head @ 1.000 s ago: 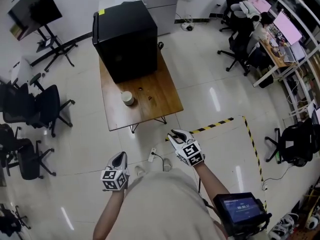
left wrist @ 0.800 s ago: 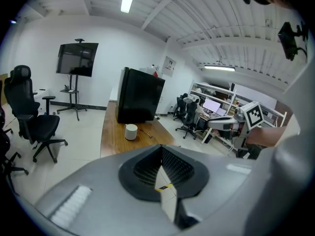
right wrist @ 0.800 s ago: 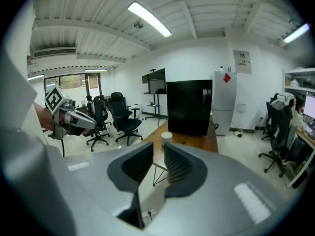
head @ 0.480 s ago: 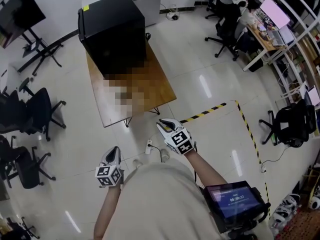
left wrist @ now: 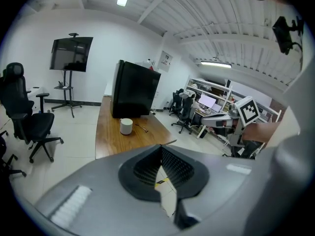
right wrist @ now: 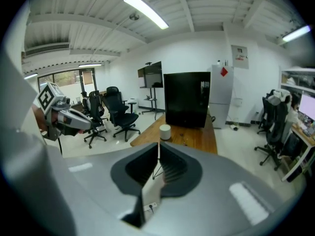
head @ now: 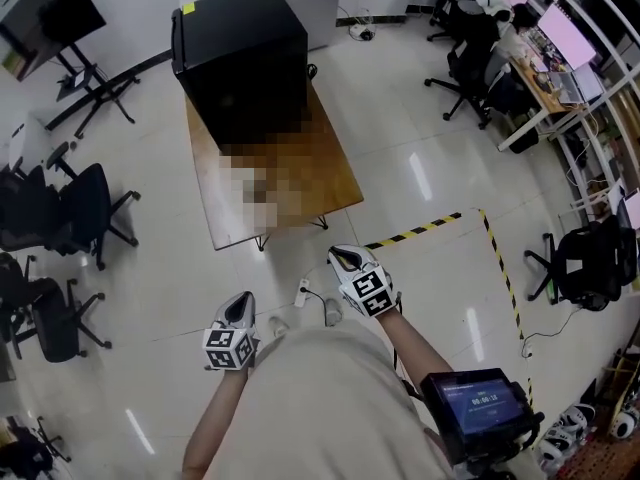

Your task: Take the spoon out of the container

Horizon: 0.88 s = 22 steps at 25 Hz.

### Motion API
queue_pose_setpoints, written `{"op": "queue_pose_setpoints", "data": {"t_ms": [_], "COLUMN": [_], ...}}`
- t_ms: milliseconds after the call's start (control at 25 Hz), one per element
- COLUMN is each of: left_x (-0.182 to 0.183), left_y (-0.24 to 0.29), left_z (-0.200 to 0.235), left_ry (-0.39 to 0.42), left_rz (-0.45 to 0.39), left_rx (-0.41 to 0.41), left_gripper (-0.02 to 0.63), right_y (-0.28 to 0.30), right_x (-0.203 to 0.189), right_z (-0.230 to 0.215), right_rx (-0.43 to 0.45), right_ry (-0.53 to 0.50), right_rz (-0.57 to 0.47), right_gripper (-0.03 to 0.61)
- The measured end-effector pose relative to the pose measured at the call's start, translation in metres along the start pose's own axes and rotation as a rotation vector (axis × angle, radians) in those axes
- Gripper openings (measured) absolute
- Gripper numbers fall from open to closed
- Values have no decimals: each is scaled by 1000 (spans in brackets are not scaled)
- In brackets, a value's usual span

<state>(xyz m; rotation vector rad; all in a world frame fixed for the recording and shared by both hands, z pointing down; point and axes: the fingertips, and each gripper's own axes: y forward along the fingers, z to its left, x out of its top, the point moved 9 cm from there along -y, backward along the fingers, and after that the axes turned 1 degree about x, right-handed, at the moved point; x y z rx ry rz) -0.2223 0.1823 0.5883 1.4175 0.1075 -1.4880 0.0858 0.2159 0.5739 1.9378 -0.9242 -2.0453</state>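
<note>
A white container point(left wrist: 126, 126) stands on the wooden table point(head: 336, 182), in front of a black cabinet point(head: 240, 58); it also shows as the white container point(right wrist: 165, 132) in the right gripper view. A thin small object point(left wrist: 141, 129) lies beside it. No spoon can be made out from this distance. In the head view a mosaic patch hides that part of the table. My left gripper point(head: 238, 309) and right gripper point(head: 344, 259) hang over the floor, a few steps short of the table. Both are shut with nothing between the jaws.
Office chairs point(head: 70, 208) stand to the left, and a screen on a stand point(head: 55, 8) at the far left. Yellow-black tape point(head: 420, 232) marks the floor to the right. Desks with monitors point(head: 560, 38) line the right wall. A power strip point(head: 303, 290) lies near my feet.
The right gripper's jaws have come together. The head view has shifted a little; both grippers stay in front of the body, off the table.
</note>
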Motion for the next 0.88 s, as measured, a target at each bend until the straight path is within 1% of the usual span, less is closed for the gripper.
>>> {"op": "queue_pose_setpoints", "data": {"t_ms": [200,520,680,880], "left_x": [1,2,4,11], "left_y": [5,21,31,43], "left_z": [-2,-23,-34,-47], "left_ry": [9,34,48,82], "left_rz": [20,51,67,89], "left_rx": [6,9,-4,-25], "left_gripper": [0,0,0,0], "right_y": [3,-3,-9,-20], "right_x": [-16,-44,-51,-61], "right_z": [-4,-13,-26,-48], "right_rx": [2,24,33,-3], "right_ry": [25,61,129,193], "right_rz": [25,51,23,8], "right_gripper": [5,5,5,5]}}
